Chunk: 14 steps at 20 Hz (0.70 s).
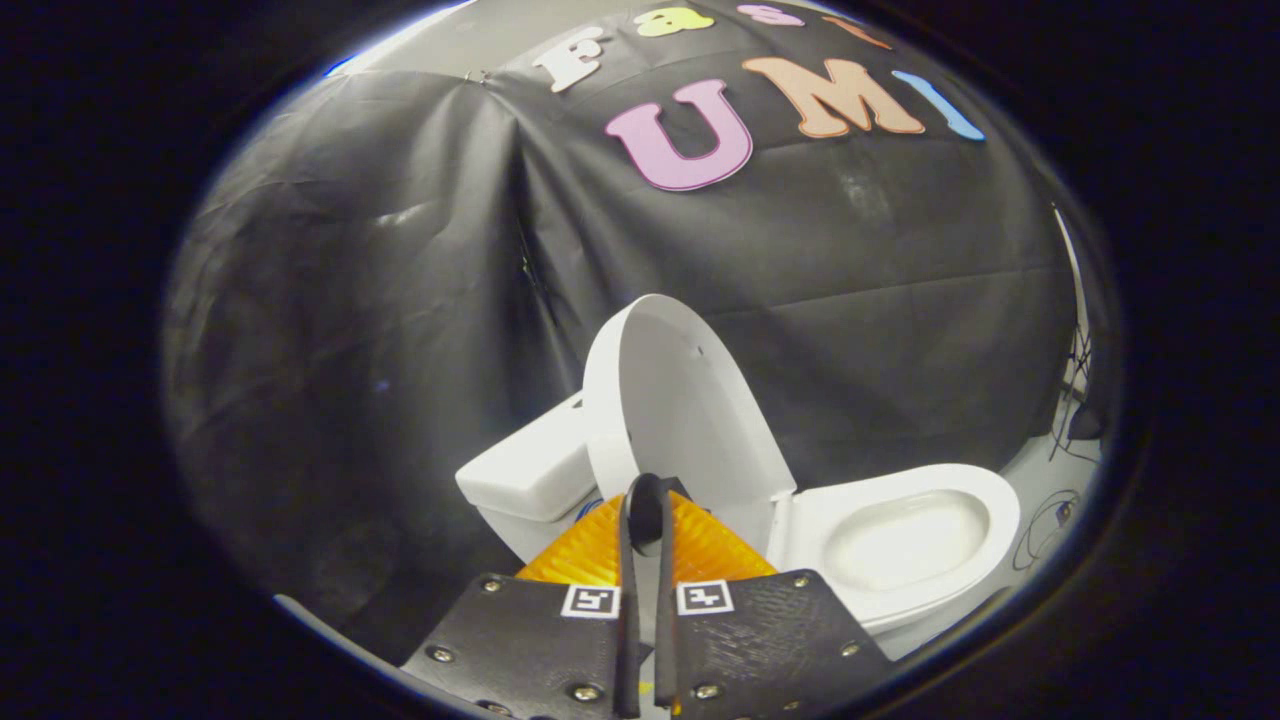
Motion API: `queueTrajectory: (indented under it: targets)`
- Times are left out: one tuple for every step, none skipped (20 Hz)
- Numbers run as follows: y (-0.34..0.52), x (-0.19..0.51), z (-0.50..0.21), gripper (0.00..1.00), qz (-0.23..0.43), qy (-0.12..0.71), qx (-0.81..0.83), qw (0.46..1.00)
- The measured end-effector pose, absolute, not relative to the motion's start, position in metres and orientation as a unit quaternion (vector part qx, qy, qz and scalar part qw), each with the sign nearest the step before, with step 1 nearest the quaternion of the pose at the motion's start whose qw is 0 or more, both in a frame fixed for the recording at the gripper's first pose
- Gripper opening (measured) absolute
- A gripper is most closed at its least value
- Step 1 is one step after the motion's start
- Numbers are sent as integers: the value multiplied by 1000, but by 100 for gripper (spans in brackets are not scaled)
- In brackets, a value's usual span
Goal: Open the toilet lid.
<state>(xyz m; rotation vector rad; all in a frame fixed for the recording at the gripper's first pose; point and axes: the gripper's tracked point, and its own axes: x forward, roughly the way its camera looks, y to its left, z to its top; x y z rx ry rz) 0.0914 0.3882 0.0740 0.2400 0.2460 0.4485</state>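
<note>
Black cloth backs the toilet (900, 530); your gripper (645, 500) pinches the raised lid (680, 400) (fingers nearly closed) — release early and it could drop.

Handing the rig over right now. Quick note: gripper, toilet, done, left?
Gripper: fingers nearly together with a thin gap between them, tips meeting at the lower edge of the lid; whether they pinch it is hard to tell.
Lid: raised, standing close to upright, leaning back toward the tank.
Seat and bowl: uncovered, beyond the fingers and to one side.
Done: the lid looks open.
Left: probably just make sure the lid rests steady, then let go and back the gripper away.
</note>
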Motion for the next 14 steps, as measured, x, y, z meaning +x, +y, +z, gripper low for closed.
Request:
queueTrajectory:
  targets:
    - [390,91,73,6,223,122,122,959]
    - [391,91,74,8,224,122,121,959]
    - [391,91,75,8,227,122,117,959]
    - [392,91,74,9,230,123,112,959]
    - [394,89,73,10,238,124,116,956]
    - [398,85,71,15,248,137,125,951]
    - [397,84,71,21,251,143,136,948]
    - [396,83,73,24,257,147,149,943]
    - [393,82,76,24,260,150,155,941]
    - [388,82,78,28,258,148,158,941]
    - [382,80,79,30,256,145,159,942]
    - [376,81,81,40,251,144,157,944]
    - [364,83,82,51,240,140,152,949]
    - [349,86,83,61,222,133,143,955]
